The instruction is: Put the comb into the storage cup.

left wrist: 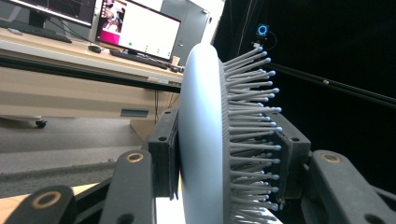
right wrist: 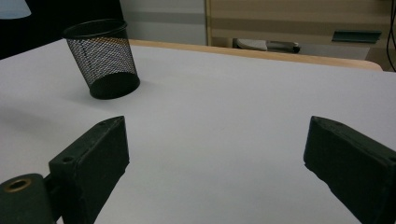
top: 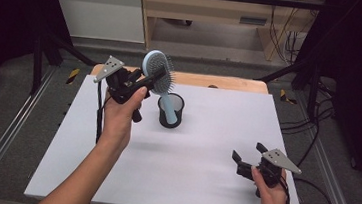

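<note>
My left claw (top: 147, 78) clamps the light, stiff hairbrush (top: 158, 69) by its head, frame upper left; bristles may slip. Right claw (top: 247, 156) gapes, idle.

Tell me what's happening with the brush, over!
Left gripper shut on the hairbrush head, handle down in the mesh cup. Right gripper open, holding nothing. Nothing in the way.

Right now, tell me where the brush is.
In the high view the brush is at the table's far left, its head clamped in the left gripper, its handle down in the mesh cup.
</note>
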